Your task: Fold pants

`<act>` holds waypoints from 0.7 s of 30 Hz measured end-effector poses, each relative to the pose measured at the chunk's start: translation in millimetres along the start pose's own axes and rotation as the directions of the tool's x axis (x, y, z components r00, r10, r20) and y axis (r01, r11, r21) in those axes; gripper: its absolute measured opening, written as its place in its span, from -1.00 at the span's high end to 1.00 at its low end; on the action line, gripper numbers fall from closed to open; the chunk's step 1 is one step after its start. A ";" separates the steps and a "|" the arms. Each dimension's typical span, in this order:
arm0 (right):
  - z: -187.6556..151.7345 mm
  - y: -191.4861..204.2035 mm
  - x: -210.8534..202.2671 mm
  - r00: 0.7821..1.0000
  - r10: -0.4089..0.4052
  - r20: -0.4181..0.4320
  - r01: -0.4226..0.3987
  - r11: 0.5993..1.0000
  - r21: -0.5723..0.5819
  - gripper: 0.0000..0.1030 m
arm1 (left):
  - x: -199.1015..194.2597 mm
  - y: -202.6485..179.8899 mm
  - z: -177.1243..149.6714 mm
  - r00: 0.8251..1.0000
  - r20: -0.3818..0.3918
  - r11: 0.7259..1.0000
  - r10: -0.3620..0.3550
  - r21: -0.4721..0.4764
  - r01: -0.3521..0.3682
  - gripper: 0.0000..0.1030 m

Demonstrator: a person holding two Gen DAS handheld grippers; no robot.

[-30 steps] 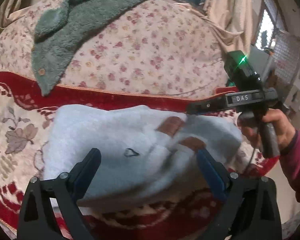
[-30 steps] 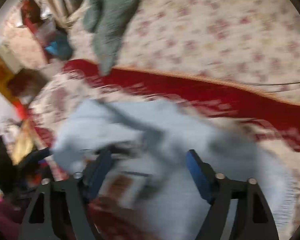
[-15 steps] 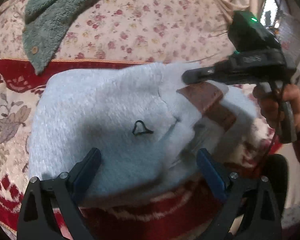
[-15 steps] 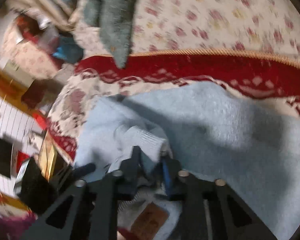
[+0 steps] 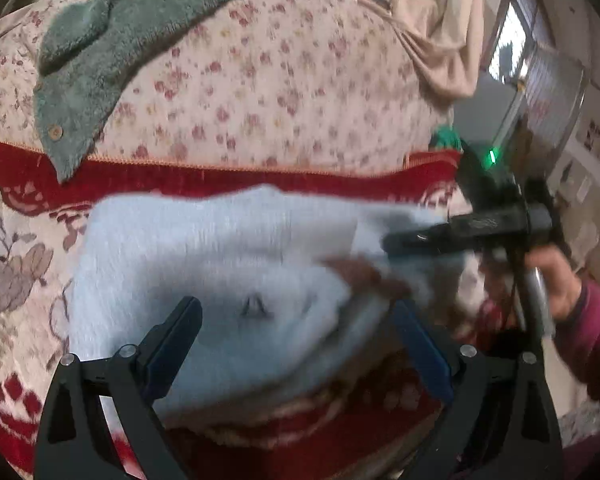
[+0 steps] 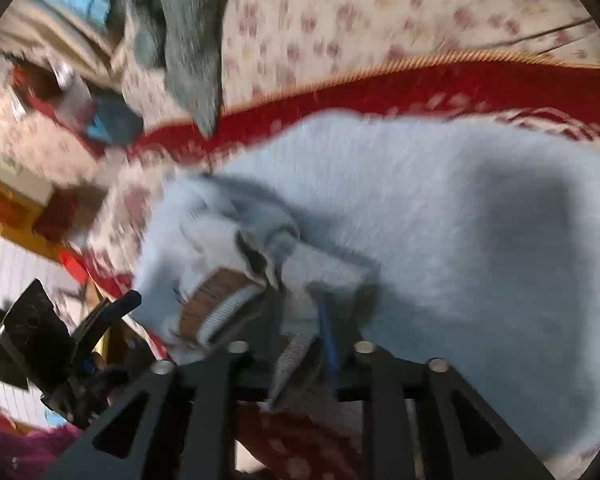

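The right gripper (image 6: 300, 320) pinches a ribbed cuff of the pale blue fleece pants (image 6: 440, 208) between its jaws, which have just been opening from a tighter squeeze, though fabric is bunched between them and the pads look pressed on it (motion blur softens the detail). A brown patch (image 6: 212, 296) on the pants sits just left of that grip. The left gripper (image 5: 296, 344) hangs with its jaws spread wide, clear of the cloth, above the near part of the pants. The pants lie folded in a heap on the red-patterned blanket (image 5: 24, 264), near its front edge. Beyond the blanket's red border a floral sheet (image 5: 268, 80) carries a green fleece garment (image 5: 100, 48) toward its far left corner. A hand (image 5: 552, 276) in a maroon sleeve (image 5: 592, 340) holds the right gripper's handle at the right.
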State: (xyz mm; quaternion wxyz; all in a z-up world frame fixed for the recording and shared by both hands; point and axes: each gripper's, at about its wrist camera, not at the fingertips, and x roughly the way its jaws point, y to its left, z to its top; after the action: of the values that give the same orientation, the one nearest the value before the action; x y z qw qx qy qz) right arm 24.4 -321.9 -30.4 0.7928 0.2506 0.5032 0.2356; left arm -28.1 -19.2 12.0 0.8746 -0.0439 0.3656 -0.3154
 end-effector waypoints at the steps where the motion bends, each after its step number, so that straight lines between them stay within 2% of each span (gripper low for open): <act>1: -2.5 -7.8 -1.0 1.000 0.011 0.006 -0.011 0.998 0.060 -0.90 | 7.7 1.5 2.2 1.000 -0.014 1.000 0.001 -0.015 -0.001 -0.86; 3: -3.4 -18.8 6.5 0.999 0.050 -0.003 -0.049 0.990 0.135 -0.95 | 25.9 3.6 0.6 0.998 -0.059 0.999 -0.002 -0.040 0.000 -0.86; 6: 3.5 -7.9 17.0 0.998 0.067 -0.009 -0.066 0.992 0.104 -0.95 | 53.9 6.1 -15.6 0.988 -0.153 0.996 -0.025 -0.084 0.012 -0.86; 8: 12.1 -1.7 29.6 0.994 0.109 -0.019 -0.107 0.990 0.093 -0.95 | 53.4 -5.6 -25.7 0.991 -0.128 1.000 0.027 -0.011 -0.028 -0.86; 10: 19.1 7.7 46.3 0.995 0.070 -0.068 -0.067 0.997 0.044 -0.94 | 52.9 -12.3 -28.8 0.991 -0.129 0.999 0.037 0.024 -0.034 -0.86; 12: 23.4 14.7 61.0 0.994 0.052 -0.100 -0.052 0.999 0.002 -0.92 | 54.8 -10.5 -32.1 0.992 -0.125 0.999 0.033 0.014 -0.031 -0.86; 13: 24.9 18.8 66.2 0.993 0.052 -0.105 -0.054 0.998 -0.026 -0.65 | 56.4 -8.4 -32.8 0.992 -0.122 1.000 0.028 -0.001 -0.028 -0.87; 15: 30.5 27.2 72.1 0.992 0.063 -0.108 -0.072 0.994 -0.086 0.13 | 59.3 -7.0 -33.1 0.993 -0.117 1.000 0.025 -0.012 -0.027 -0.88; 16: 34.3 30.5 73.2 0.992 0.067 -0.104 -0.078 0.992 -0.103 0.18 | 59.9 -6.2 -31.0 0.994 -0.107 1.000 0.021 -0.021 -0.023 -0.88; 19: 49.6 53.0 62.9 0.998 0.026 -0.059 -0.039 0.972 -0.230 0.23 | 67.6 -5.8 -20.6 0.994 -0.089 0.997 -0.056 -0.065 0.051 -0.88; 21: 61.9 62.9 53.1 0.999 0.030 -0.010 -0.032 0.961 -0.274 0.23 | 76.7 -15.8 -12.6 0.997 -0.065 0.999 -0.043 -0.022 0.042 -0.88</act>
State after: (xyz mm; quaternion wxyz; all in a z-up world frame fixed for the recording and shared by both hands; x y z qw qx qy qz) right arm 93.8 -250.6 -3.8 0.8146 0.1458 0.4639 0.3160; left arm -3.8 -74.6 -39.3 0.8546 -0.0503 0.3965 -0.3315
